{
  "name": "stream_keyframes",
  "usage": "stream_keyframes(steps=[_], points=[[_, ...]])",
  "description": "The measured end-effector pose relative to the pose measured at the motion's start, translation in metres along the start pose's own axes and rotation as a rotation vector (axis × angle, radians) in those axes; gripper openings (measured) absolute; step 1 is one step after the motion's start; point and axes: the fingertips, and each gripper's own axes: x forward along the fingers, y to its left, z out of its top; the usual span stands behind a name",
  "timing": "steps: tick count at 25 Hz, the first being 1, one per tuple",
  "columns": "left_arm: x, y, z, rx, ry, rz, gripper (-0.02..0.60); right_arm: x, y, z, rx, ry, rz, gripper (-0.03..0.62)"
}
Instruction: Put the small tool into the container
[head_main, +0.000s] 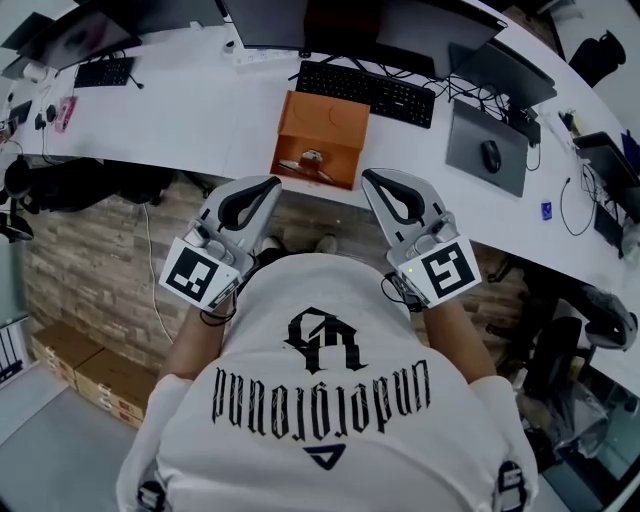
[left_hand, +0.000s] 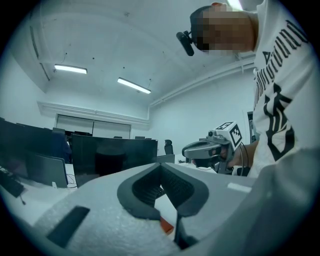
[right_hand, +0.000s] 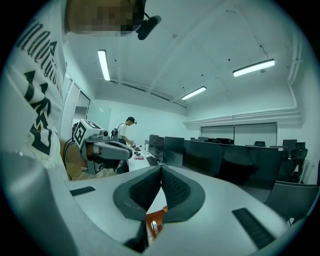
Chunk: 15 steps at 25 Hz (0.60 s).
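**Tool in the box, both grippers empty and held back**

The orange container (head_main: 325, 125) sits at the near edge of the worktop (head_main: 200, 120), about midway along it and directly in front of the person. That puts it where either hand can reach it without stretching. Its open side faces up towards the head view. The small tool (head_main: 306, 160) lies inside, in the part of the box nearest the edge, with a pale metallic piece showing against the orange. It looks settled on the box floor, not perched on a wall, so the placing itself appears to be done.

The left hand-held gripper (head_main: 271, 185) and the right hand-held gripper (head_main: 369, 178) flank the box. Each is just short of the near edge and held close to the person's chest, pointing roughly level towards the worktop. In each gripper's own view the two ribbed pads meet at the tip with nothing between them, so both are closed and empty. The only orange in those views is the box, seen through the gap below the pads.

Holding both grippers off the edge and level keeps them clear of the box walls, which look light enough to shift at a nudge. The keyboard (head_main: 365, 92) lies just beyond the box, towards the far edge, and plays no part here.
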Motion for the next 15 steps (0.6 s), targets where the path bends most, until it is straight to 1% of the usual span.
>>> stream_keyframes(steps=[3, 8, 11, 15], points=[[-0.008, 0.001, 0.001, 0.012, -0.001, -0.011, 0.014, 0.005, 0.009, 0.005, -0.006, -0.013, -0.01, 0.014], [-0.028, 0.007, 0.004, 0.017, 0.002, -0.043, 0.014, 0.013, 0.031, 0.005, -0.011, 0.012, -0.042, 0.014], [-0.047, 0.01, 0.005, 0.016, 0.003, -0.056, 0.014, 0.019, 0.05, 0.006, 0.003, 0.013, -0.059, 0.014], [-0.08, 0.017, 0.007, 0.002, -0.011, -0.054, 0.012, 0.03, 0.081, 0.014, -0.001, 0.013, -0.07, 0.014]])
